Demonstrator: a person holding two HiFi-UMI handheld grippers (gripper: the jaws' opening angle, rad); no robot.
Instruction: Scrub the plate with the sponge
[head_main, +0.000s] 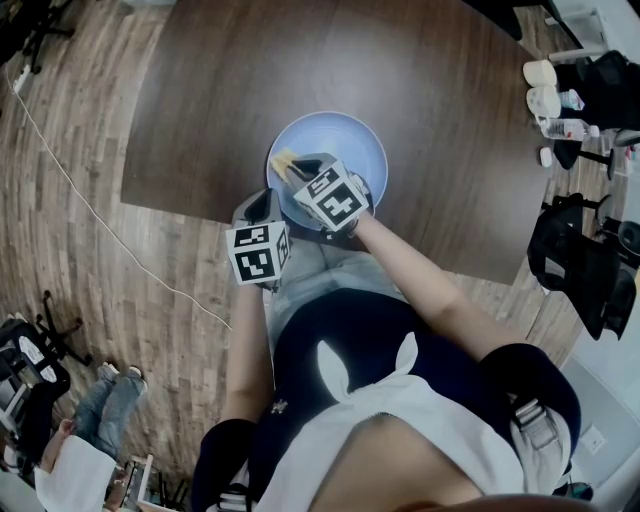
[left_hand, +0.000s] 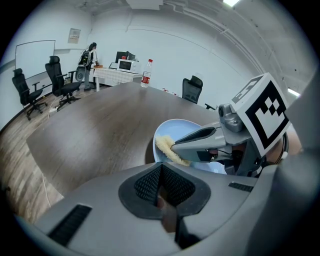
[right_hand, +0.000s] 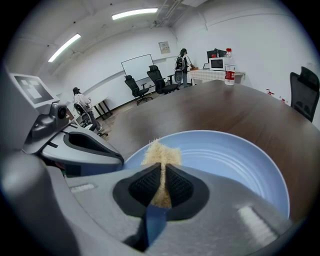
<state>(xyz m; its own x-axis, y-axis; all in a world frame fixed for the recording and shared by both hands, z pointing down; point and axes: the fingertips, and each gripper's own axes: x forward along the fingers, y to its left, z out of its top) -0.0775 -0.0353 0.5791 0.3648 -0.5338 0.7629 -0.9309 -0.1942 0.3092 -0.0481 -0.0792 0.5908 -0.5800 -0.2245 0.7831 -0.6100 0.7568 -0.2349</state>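
Observation:
A light blue plate lies on the dark brown table near its front edge. My right gripper is over the plate's near-left part, shut on a yellow sponge. In the right gripper view the sponge sticks out past the pads onto the plate. My left gripper is beside the plate's near-left rim, jaws shut, and I see nothing between the pads. From the left gripper view the right gripper presses the sponge on the plate.
A water bottle stands at the table's far end. Office chairs and a person are beyond it. Bottles and cups sit off to the right. A cable crosses the wood floor at left.

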